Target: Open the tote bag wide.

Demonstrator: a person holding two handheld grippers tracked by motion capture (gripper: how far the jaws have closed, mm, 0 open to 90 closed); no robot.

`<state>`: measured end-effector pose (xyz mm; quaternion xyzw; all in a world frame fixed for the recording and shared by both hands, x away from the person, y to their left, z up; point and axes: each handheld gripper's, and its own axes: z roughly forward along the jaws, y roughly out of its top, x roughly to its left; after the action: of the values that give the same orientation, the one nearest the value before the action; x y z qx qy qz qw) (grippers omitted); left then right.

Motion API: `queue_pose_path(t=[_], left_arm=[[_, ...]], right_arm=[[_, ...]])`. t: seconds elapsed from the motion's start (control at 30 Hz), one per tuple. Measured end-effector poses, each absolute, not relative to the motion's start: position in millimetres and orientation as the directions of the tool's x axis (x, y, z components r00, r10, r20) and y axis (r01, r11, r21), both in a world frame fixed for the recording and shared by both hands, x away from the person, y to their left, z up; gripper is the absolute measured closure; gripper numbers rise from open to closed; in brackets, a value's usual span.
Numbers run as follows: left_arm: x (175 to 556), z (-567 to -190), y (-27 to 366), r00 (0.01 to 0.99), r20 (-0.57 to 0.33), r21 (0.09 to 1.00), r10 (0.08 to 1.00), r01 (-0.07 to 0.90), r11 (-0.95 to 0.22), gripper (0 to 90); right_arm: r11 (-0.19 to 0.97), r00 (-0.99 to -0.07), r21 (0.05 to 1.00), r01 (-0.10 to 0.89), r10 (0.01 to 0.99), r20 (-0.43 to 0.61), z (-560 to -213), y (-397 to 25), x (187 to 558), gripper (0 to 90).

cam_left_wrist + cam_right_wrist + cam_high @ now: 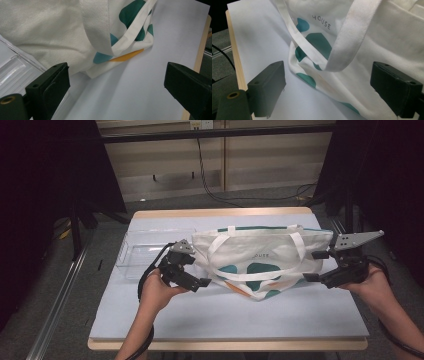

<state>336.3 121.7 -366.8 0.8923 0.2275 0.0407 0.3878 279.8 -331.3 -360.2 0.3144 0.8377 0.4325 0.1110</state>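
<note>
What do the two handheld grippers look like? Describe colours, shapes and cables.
Both the left gripper and right gripper are black, with two blocky, squared jaws. Each carries a grey three-cornered plate on top and trails a black cable. The forearms are unsleeved.

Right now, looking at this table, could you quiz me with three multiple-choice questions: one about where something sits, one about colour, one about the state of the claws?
1. Where is the clear plastic tray?
A. left of the tote bag
B. on top of the bag
C. on the floor

2. What colour are the bag's straps?
A. black
B. white
C. red

3. How are the left claw and right claw?
A. both open, holding nothing
B. both clamped on straps
C. one shut

Answers: 1 A, tray lies beside the bag's left end; 2 B, straps match the white cloth; 3 A, jaws stand wide apart.
</note>
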Motion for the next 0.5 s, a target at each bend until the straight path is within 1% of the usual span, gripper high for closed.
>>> queue_pose_path(t=[0.5], left_arm=[[348, -348, 114, 0.902, -0.103, 0.708, 0.419, 0.363, -0.606, 6.2]], right_arm=[[0.423, -0.77, 0.792, 0.44, 0.631, 0.09, -349, -336, 289, 12.4]])
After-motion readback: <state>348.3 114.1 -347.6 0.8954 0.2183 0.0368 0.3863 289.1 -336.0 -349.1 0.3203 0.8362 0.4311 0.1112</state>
